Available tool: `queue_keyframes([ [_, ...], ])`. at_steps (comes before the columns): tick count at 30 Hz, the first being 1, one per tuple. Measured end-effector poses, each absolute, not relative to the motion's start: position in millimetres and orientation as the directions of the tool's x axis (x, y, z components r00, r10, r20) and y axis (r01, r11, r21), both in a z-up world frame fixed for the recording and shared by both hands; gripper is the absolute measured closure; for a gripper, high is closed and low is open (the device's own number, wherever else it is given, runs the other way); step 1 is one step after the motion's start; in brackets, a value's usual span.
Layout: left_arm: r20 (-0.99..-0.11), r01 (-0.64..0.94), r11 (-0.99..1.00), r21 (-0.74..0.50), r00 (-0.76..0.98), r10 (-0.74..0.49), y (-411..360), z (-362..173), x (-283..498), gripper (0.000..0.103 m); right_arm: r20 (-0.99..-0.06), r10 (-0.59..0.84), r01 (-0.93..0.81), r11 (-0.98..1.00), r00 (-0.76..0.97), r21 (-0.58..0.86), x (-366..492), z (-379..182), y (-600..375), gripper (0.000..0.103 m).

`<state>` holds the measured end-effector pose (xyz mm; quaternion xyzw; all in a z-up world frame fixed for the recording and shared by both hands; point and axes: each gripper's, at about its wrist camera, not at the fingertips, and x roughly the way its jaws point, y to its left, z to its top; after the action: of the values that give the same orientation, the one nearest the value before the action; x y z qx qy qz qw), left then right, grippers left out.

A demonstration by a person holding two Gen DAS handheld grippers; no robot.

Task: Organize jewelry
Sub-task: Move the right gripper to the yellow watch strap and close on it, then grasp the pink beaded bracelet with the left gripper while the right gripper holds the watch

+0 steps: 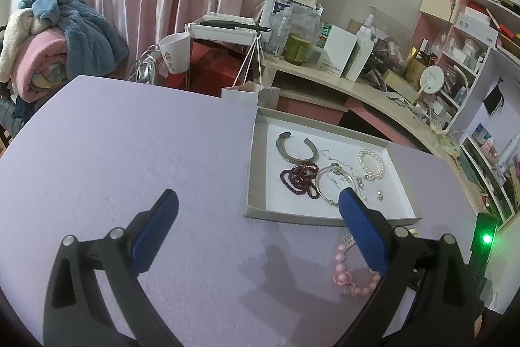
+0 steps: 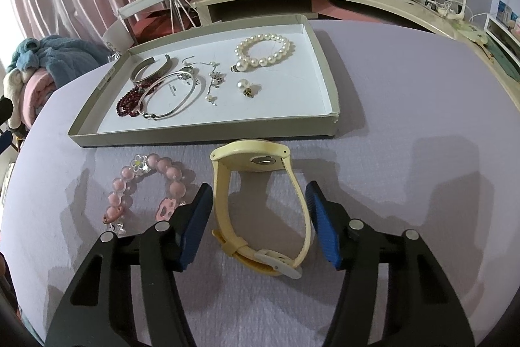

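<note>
One rubbery yellow watch (image 2: 256, 207), glossy pink beads (image 2: 143, 187)

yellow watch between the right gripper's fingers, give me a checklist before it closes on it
1. Watch strap between the right gripper fingers: ok.
2. Pads pressing the strap: not ok, gaps on both sides.
3. Pink bracelet outside the fingers: ok, but close to the left one.
4. Free space in the tray: ok, right half sparse.
5. Left gripper open, holding nothing: ok.
6. Watch buckle fastened: ok.
</note>
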<state>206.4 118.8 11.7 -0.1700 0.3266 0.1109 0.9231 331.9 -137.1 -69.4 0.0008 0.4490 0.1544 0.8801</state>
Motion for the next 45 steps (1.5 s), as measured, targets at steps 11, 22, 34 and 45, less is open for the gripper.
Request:
queue_keyframes([
  [11, -0.642, -0.308, 0.92, -0.243, 0.762, 0.086, 113, 9, 207, 0.004, -0.789, 0.271, -0.267, 0.953, 0.551, 0.141, 333, -70, -136, 0.051],
  [22, -0.681, -0.214, 0.947, -0.239, 0.732, -0.006, 91, -6, 220, 0.004, -0.748, 0.311, -0.25, 0.948, 0.586, 0.198, 330, -56, -145, 0.066],
  [34, -0.738, -0.06, 0.977, -0.204, 0.665, -0.114, 47, -36, 245, 0.005, -0.738, 0.305, -0.228, 0.951, 0.602, 0.207, 332, -51, -151, 0.066],
  [45, -0.786, 0.015, 0.988, -0.155, 0.603, -0.132, 22, -57, 262, 0.034, -0.742, 0.301, -0.209, 0.953, 0.599, 0.218, 334, -53, -155, 0.066],
])
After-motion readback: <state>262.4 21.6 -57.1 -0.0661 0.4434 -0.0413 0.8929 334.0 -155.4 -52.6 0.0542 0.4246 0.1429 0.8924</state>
